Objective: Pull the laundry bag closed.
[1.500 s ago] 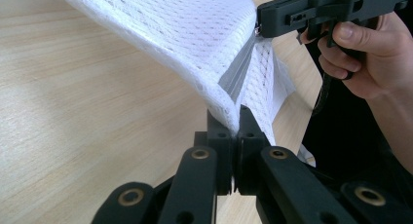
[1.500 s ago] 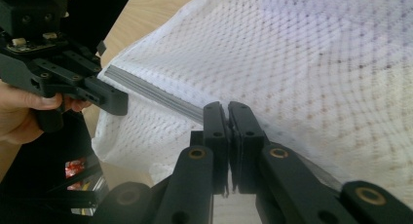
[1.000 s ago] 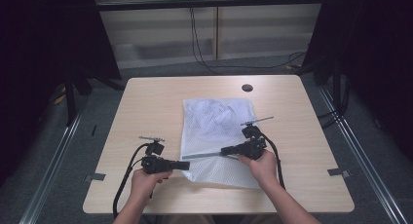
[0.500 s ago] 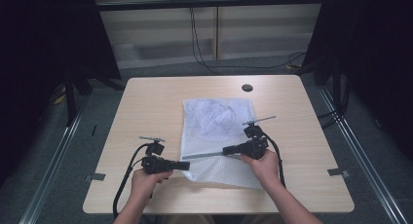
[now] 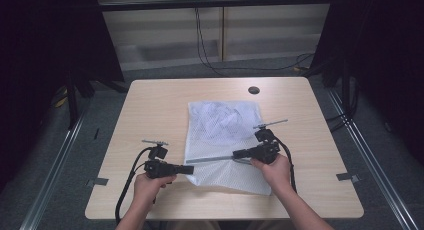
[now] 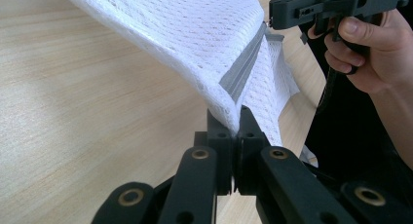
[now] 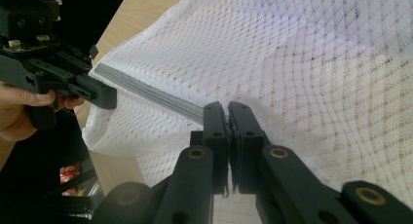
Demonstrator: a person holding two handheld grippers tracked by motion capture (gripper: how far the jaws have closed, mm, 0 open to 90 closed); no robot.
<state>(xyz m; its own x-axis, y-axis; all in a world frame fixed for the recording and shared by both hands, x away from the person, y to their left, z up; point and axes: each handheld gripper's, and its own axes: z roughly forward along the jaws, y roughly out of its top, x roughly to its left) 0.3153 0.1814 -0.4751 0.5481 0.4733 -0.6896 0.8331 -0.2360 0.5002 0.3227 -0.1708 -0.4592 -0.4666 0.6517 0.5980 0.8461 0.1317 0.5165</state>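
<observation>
Pinching the mesh bag (image 5: 222, 140) beside its zipper (image 5: 212, 159), left gripper (image 5: 189, 169) steadies at nine o'clock while right gripper (image 5: 239, 153) should pull evenly toward three.

Beside the white mesh bag (image 5: 224, 140), bare forearms carry the matte black left gripper (image 5: 189, 169) and right gripper (image 5: 237, 153), each with brass-ringed pivots, grey top plate and looping black cable.

Mesh bag (image 5: 222, 135) lies on table (image 5: 150, 105), between both tools.
</observation>
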